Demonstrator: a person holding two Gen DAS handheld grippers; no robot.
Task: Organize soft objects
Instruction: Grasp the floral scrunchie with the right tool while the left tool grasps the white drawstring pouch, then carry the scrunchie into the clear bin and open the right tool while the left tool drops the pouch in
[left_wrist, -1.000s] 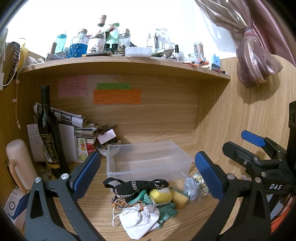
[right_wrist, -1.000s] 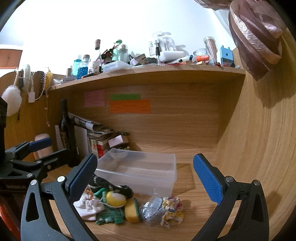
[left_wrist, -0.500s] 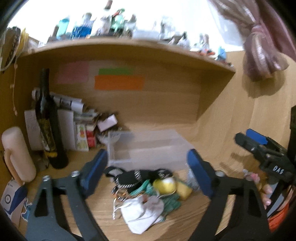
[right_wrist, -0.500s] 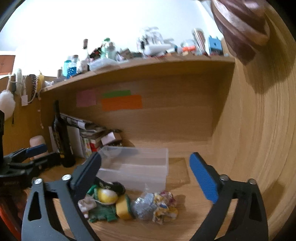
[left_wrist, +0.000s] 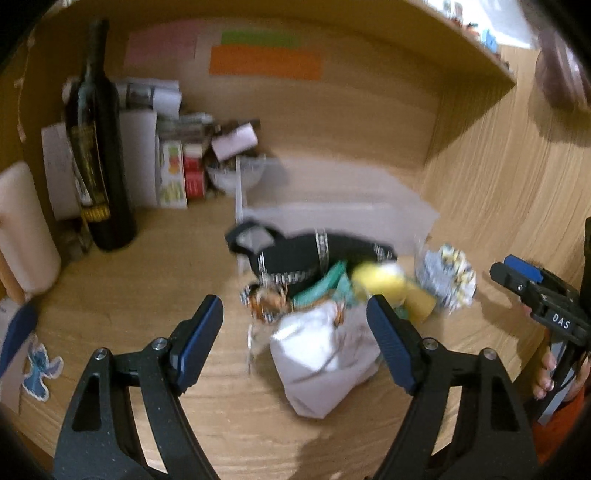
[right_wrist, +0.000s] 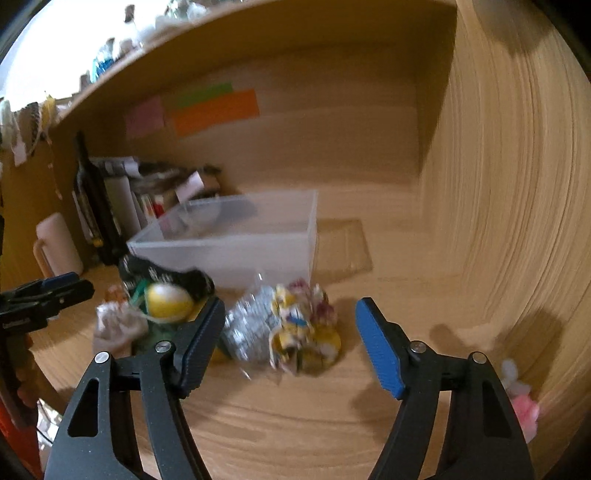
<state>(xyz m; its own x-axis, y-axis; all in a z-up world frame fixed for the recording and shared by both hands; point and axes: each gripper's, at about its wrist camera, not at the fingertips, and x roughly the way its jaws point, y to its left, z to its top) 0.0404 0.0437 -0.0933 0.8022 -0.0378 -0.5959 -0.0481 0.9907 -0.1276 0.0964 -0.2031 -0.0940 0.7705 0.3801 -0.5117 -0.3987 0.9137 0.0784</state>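
A pile of soft things lies on the wooden desk before a clear plastic bin. It holds a white drawstring pouch, a black patterned pouch, a yellow ball, green cloth, a yellow sponge and a clear bag of patterned fabric. My left gripper is open, low over the white pouch. My right gripper is open, just before the fabric bag.
A dark wine bottle, papers and small boxes stand at the back left. A beige flask stands far left. Wooden walls close the alcove behind and on the right. A pink-white soft item lies at the right wall.
Both grippers have dropped and moved forward towards the pile, left over the white pouch, right towards the fabric bag. Both stay open. The current frames are motion-blurred.
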